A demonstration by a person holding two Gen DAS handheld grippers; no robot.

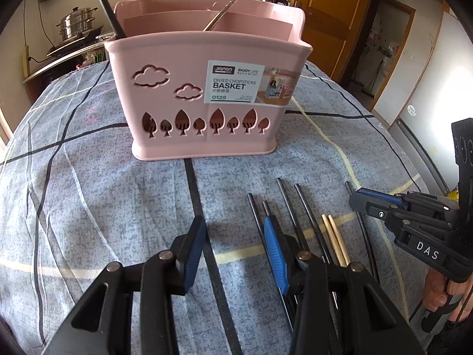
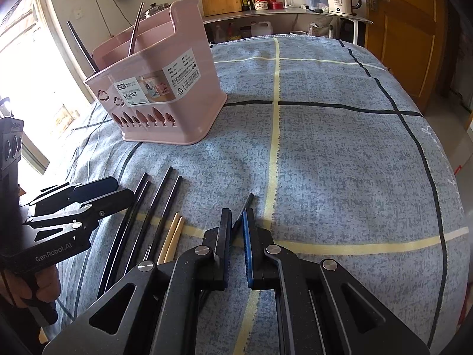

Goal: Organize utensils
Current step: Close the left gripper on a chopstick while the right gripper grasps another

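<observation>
Lying between the right gripper (image 2: 236,222) fingers — 1 black chopstick (image 2: 247,201), pinched.

A wooden door (image 2: 405,29) is seen beside a steel shelf (image 2: 283,14); daylight is admitted through a window (image 2: 26,59).

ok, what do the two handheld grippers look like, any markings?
Both are black linkage frames with silver pivot pins and ribbed blue pads on the fingers. The right gripper reads "DAS" in white on its side, the left gripper "GenRobot.AI". No sleeve shows.
</observation>
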